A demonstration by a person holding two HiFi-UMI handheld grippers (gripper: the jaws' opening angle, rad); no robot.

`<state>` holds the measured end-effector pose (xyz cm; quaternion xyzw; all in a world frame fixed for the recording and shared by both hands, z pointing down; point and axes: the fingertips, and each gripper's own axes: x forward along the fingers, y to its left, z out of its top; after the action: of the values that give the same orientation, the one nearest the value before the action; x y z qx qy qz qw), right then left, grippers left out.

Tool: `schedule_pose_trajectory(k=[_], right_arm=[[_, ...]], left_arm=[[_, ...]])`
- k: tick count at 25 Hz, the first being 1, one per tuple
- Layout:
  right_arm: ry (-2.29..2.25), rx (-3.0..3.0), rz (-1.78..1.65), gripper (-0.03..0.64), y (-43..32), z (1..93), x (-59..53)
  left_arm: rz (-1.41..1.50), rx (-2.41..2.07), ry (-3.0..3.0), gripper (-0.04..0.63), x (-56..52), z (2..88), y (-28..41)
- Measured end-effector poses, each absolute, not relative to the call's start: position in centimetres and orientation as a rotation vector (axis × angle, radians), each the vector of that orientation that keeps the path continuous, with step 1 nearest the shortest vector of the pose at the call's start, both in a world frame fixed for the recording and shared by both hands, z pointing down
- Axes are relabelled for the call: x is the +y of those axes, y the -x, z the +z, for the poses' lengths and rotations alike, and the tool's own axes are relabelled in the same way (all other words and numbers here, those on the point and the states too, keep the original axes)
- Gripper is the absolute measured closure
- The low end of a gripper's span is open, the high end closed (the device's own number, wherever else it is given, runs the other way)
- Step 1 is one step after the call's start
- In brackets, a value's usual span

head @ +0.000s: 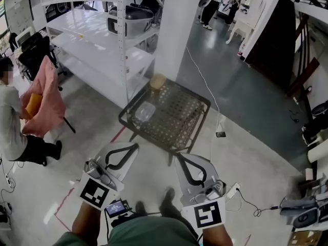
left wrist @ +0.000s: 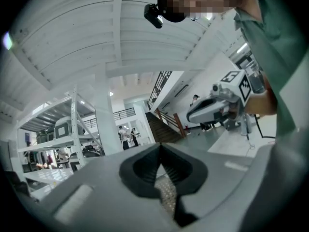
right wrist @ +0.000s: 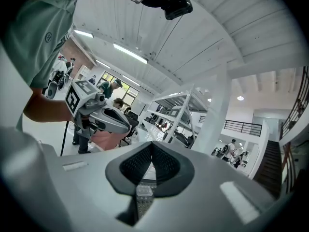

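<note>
In the head view my left gripper (head: 136,146) and right gripper (head: 180,157) are held side by side above the floor, both pointing at a low black wire-mesh table (head: 197,118). On the table lie a clear plastic container (head: 145,111) and a tan cup (head: 157,81). Both grippers stop short of the table's near edge. The left gripper (left wrist: 161,147) has its jaws shut tip to tip with nothing between them. The right gripper (right wrist: 152,144) is shut the same way and holds nothing. Each gripper view shows the other gripper alongside.
White metal shelving (head: 102,50) and a white pillar (head: 177,29) stand behind the table. At the left a seated person (head: 13,127) is beside a chair draped in pink cloth (head: 47,99). A power strip (head: 233,190) and cables lie on the floor at the right.
</note>
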<state>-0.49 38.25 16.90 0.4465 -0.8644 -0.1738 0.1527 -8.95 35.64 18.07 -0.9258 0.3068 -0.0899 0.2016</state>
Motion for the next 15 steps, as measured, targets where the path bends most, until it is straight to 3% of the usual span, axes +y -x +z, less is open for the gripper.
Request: schedule_pose_trajectory(k=[15], right_arm=[[-1.103,-2.638,-0.489,0.609,-7.6,18.2,27.3]], left_arm=[[-0.397,1.028,2.51,0.594,26.8,18.8,1.0]])
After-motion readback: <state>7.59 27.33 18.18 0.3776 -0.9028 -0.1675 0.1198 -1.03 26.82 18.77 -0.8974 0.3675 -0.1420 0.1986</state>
